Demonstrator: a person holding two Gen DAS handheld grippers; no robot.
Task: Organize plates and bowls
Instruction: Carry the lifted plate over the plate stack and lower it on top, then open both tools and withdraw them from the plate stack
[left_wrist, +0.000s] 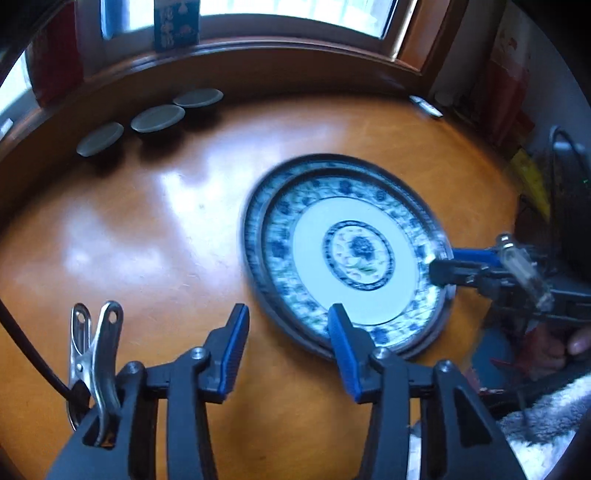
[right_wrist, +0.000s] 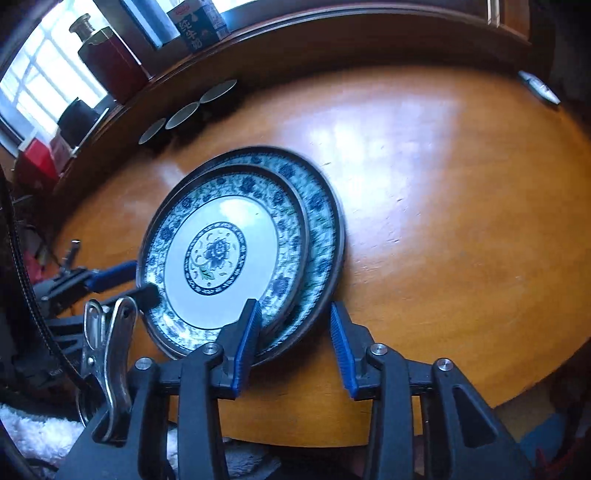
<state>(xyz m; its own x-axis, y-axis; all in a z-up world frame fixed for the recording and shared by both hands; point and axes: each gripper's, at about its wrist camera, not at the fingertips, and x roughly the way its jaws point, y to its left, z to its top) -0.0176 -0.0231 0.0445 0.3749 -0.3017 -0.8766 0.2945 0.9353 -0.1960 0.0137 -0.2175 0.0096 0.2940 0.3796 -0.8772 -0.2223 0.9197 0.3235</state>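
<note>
Right, two blue-and-white plates are sitting stacked near the front edge of the glossy orange-brown table. The smaller plate is lying on top of the larger plate, pushed off-centre so that a crescent of the bigger rim is showing on its far and right side. Both plates are looking a little smeared in the pictures. The left gripper is pointing steeply down at the near-left edge of the stack with its blue-padded fingers standing partly open. One finger is hanging over the bare wood and the other over the patterned border, so the rim is running between them, yet the pads are not pinching it. The right gripper is doing much the same at the opposite side. Its fingers are parted about as far, one over the small plate's border and one over the table, with the rims of both plates passing through the gap but not clamped. In the left wrist view it is showing at the plates' right edge, a dark fingertip lying over the rim. Well apart from all this, three small bowls are lining up in a row at the far-left edge of the table, just below the wooden windowsill where a blue milk carton is standing.
</note>
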